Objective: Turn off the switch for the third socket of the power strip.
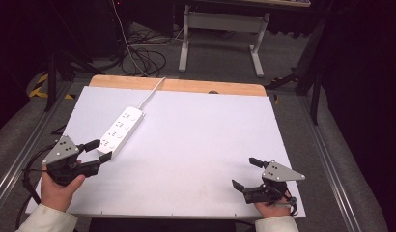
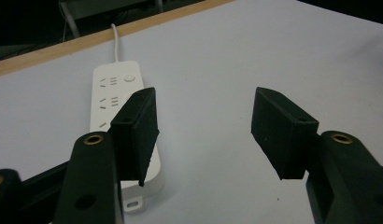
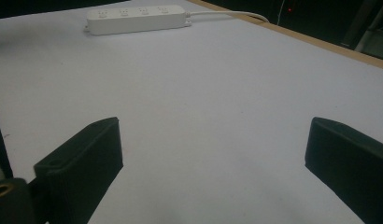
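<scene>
Power strip: white, lying flat and slanted on the left half of the white table, cord running to the far wooden edge
Left gripper: just beside the strip's near end, jaws apart, nothing between
Right gripper: near right corner, well apart from strip, jaws wide, nothing held

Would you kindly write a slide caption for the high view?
Left claw open beside the near end of a white power strip; right claw open over the bare white table.
</scene>
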The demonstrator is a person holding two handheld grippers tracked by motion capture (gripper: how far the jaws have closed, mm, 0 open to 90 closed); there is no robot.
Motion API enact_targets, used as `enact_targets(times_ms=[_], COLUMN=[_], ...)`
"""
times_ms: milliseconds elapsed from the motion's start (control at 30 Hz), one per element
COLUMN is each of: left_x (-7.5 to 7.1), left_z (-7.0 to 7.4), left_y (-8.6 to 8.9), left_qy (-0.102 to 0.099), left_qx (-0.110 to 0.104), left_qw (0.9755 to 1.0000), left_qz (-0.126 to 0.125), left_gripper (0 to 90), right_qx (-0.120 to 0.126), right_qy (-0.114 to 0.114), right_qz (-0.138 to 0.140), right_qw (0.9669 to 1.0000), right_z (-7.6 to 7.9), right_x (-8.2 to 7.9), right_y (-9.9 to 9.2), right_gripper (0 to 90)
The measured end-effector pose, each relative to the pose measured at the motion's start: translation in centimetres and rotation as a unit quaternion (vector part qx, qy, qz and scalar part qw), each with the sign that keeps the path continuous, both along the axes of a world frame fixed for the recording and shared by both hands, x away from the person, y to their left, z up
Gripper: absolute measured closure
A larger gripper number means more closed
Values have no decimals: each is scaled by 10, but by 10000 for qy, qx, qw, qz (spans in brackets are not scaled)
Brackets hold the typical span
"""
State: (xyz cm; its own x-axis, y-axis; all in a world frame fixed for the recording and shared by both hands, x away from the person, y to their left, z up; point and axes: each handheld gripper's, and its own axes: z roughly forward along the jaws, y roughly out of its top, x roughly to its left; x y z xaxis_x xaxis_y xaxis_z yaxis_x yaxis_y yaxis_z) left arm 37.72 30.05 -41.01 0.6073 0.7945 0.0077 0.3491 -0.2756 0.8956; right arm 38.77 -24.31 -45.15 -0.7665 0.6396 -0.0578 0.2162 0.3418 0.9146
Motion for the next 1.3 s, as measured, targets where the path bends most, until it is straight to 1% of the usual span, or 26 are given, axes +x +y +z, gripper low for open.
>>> enact_targets(times_ms=[33,67,167,200,267,367,433,533,667,733,867,900,967,1000,1133,1200,1300], left_x=[4,4,10,15,17,23,30,33,41,46,52,56,58,60,66,69,70], left_z=[2,2,4,6,7,9,11,12,13,13,13,13,13,13,11,10,9], left_y=[-1,-1,-2,-3,-3,-5,-8,-11,-15,-18,-21,-25,-27,-28,-32,-33,-32], left_qy=[-25,-25,-18,-3,5,25,-19,-24,-17,32,-14,-19,-14,-12,13,17,-107], left_qx=[30,30,-18,-48,-27,-64,-20,-54,21,22,95,151,151,202,203,193,274], left_qw=[10000,10000,10000,10000,10000,10000,10000,9999,10000,10000,9999,9998,9998,9997,9997,9997,9991], left_qz=[15,15,19,7,13,40,70,84,54,48,105,100,118,97,113,164,305], left_gripper=[414,415,412,411,406,404,409,415,420,420,426,425,425,425,427,427,421], right_qx=[2,4,-2,-2,-3,12,12,22,21,1,16,23,22,12,1,7,2], right_qy=[7,9,10,13,11,25,22,14,11,5,5,8,9,3,-21,-21,-12], right_qz=[-2,-5,-12,-11,-3,-12,-43,-49,-46,-45,-33,-25,-20,-26,-40,-37,-41], right_qw=[10000,10000,10000,10000,10000,10000,10000,10000,10000,10000,10000,10000,10000,10000,10000,10000,10000], right_z=[0,0,0,0,0,-1,-1,-1,-1,-1,-1,-1,-1,-2,-1,-1,-2], right_x=[0,-1,-1,-1,-1,-1,-2,-3,-3,-3,-3,-2,-2,-2,-3,-3,-3], right_y=[0,0,0,0,0,-1,-2,-3,-2,-2,-2,-2,-2,-2,-2,-3,-3], right_gripper=[46,46,46,46,46,46,46,46,46,46,45,45,45,45,45,45,45])
